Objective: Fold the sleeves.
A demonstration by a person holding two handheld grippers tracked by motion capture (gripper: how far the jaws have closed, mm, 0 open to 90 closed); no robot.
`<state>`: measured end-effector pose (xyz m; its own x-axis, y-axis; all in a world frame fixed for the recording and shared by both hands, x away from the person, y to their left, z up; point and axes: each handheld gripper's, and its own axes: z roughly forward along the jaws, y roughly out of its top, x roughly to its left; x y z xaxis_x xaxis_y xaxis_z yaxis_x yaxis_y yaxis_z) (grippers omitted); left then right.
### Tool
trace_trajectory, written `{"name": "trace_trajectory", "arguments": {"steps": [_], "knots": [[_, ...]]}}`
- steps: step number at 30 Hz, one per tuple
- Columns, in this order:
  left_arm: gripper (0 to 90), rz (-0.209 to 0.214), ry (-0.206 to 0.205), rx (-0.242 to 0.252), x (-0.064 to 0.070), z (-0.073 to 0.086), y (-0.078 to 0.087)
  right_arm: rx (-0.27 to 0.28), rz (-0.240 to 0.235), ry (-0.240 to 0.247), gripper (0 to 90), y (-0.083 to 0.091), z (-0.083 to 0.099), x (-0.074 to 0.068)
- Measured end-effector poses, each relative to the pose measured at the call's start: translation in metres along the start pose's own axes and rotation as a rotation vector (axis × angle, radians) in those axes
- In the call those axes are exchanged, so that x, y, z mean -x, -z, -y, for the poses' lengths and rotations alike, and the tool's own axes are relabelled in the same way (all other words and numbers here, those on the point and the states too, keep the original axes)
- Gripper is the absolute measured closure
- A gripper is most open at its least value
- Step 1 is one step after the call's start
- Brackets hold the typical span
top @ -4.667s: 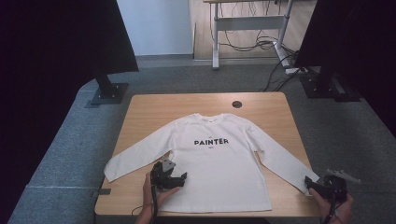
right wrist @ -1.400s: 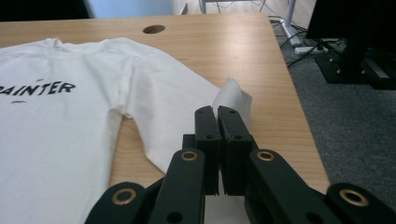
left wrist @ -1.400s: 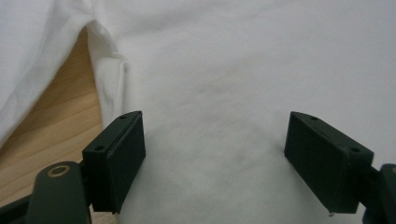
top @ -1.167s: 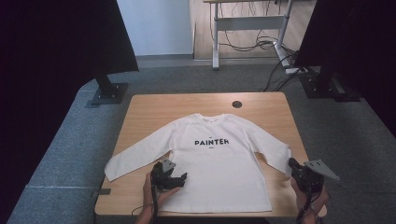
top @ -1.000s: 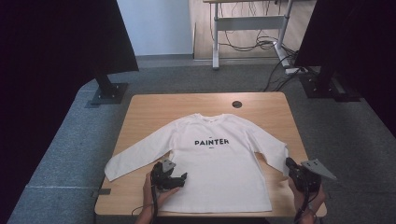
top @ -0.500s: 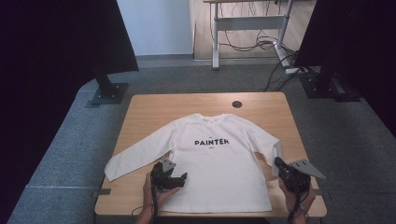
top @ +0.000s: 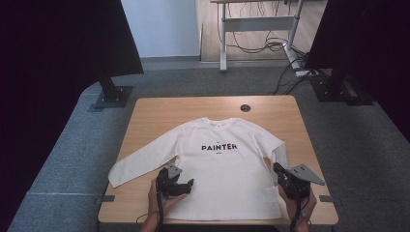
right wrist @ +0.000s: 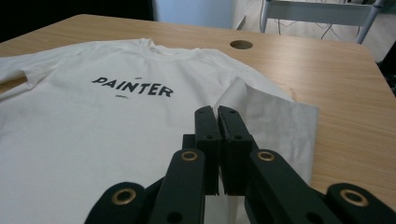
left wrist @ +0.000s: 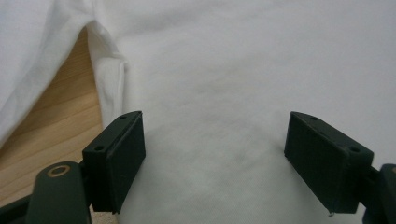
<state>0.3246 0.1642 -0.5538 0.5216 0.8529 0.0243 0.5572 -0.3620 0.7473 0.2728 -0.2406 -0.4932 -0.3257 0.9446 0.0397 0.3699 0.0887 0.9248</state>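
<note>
Shirt [top: 220, 166], white and long-sleeved, was laid flat and face up on the wooden table [top: 300, 121], collar toward the far edge and long axis running away from the person. The right sleeve [right wrist: 275, 119] was drawn inward toward the body by the right gripper [right wrist: 217, 116], whose jaws were pressed together on its fabric; the shirt's body lay to that gripper's left. The left gripper [top: 175, 182] was rested on the hem region with jaws spread wide, nothing between them. "PAINTER" [top: 219, 146] was printed in black across the chest; the smaller lines could not be read.
</note>
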Motion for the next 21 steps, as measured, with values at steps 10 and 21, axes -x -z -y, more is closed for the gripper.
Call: {"name": "trace_trajectory", "arguments": {"steps": [10, 21], "knots": [[19.8, 0.000, 0.000, 0.000, 0.000, 0.000, 0.000, 0.010, -0.049, 0.036, 87.0, -0.005, -0.002, -0.020], [19.8, 0.000, 0.000, 0.000, 0.000, 0.000, 0.000, -0.034, -0.116, 0.087, 87.0, -0.018, 0.003, -0.043]]}}
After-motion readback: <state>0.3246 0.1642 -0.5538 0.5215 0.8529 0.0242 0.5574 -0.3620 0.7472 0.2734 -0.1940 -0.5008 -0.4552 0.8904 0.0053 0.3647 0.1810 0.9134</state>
